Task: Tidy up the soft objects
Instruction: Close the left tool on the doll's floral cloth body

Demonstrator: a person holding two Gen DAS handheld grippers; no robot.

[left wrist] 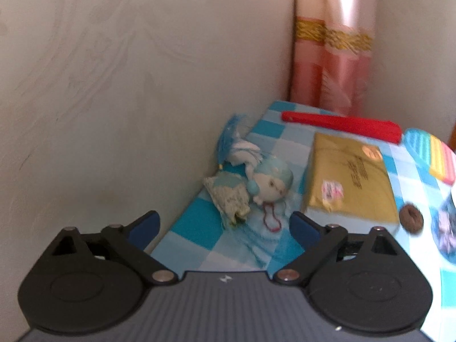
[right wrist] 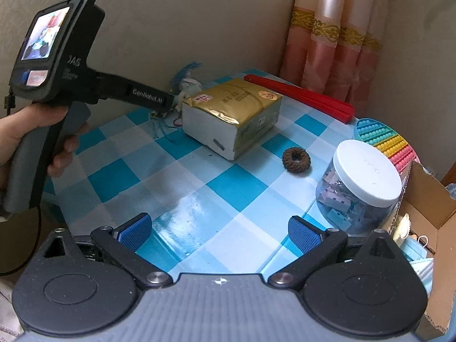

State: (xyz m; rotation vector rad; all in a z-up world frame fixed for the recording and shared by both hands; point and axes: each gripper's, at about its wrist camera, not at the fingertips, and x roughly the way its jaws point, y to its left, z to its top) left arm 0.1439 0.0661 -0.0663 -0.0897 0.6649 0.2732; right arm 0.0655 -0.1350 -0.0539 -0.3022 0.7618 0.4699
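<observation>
We have the left gripper (left wrist: 225,225) lined up on the doll (left wrist: 256,188), which lies on its side just ahead of the spread jaws, centred in the gap, near the wall. The jaws stand wide and hold nothing. We judge this to be the approach step: the grasp is not yet made. The next move calls for pushing forward and down until the fingers straddle the doll's head or body, then closing gently, since it is soft and its red cord (left wrist: 270,218) and blue tassel (left wrist: 230,131) could snag.

Our right gripper (right wrist: 219,229) waits over bare cloth, jaws equally wide and empty. Ahead of it and to the right lies the scrunchie (right wrist: 296,156), another soft thing; the tissue pack (right wrist: 232,114) sits straight ahead, further off.

The left view shows the doll whole; in the right view it is mostly hidden behind the tissue pack and the left gripper's nose. Only the right view shows the box (right wrist: 427,199) beside the right jaw, with face masks (right wrist: 419,256) inside, which we take for the likely destination. It also shows the jar (right wrist: 359,185) entire, whereas the left view catches only a blurred edge.
</observation>
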